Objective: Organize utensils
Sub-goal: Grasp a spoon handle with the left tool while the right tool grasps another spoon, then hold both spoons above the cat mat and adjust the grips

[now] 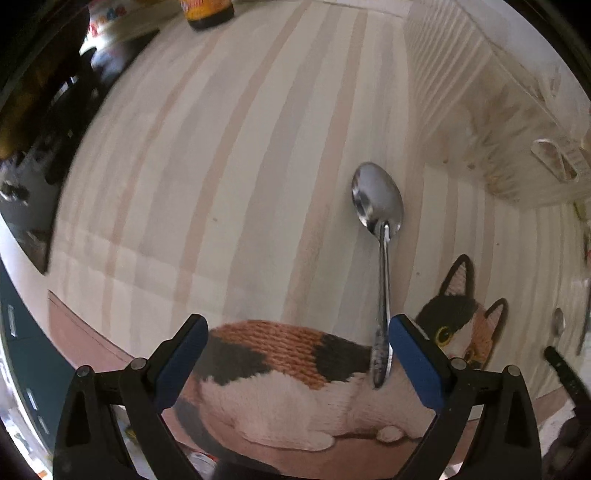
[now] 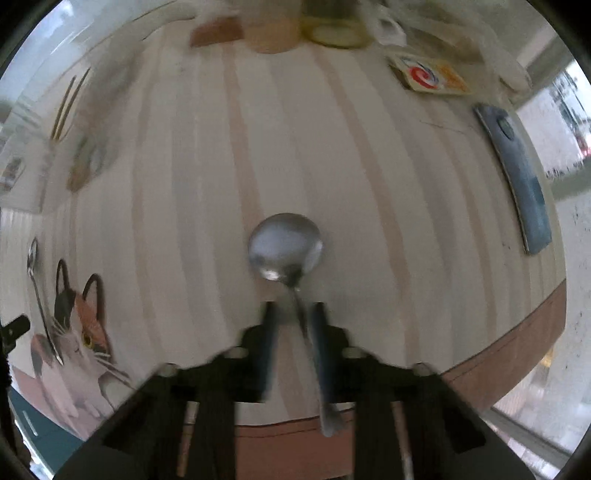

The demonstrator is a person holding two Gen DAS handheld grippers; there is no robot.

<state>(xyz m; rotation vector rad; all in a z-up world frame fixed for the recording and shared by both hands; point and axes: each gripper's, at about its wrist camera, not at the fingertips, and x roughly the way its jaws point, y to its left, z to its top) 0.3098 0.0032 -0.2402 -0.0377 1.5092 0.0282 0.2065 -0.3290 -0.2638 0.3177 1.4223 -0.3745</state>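
Observation:
A small steel spoon (image 1: pixel 377 197) lies on the striped cloth (image 1: pixel 240 166), its handle running back over a cat-shaped mat (image 1: pixel 280 354). My left gripper (image 1: pixel 297 363) stands open and wide above the mat, and the handle's end lies just inside the right pad (image 1: pixel 413 363). In the right wrist view, which is blurred, a larger spoon (image 2: pixel 285 246) has its round bowl ahead of my right gripper (image 2: pixel 293 332). That gripper's narrow jaws are shut on the handle. The small spoon (image 2: pixel 34 258) and the cat mat (image 2: pixel 85 332) show at the left edge there.
A white ribbed tray (image 1: pixel 480 92) with a clip (image 1: pixel 556 158) stands at the right, and a brown bottle (image 1: pixel 208 13) at the back. A flat blue item (image 2: pixel 524 177), a sachet (image 2: pixel 430 77), chopsticks (image 2: pixel 70 107) and jars (image 2: pixel 273 33) ring the cloth. The table edge (image 2: pixel 517 350) runs near.

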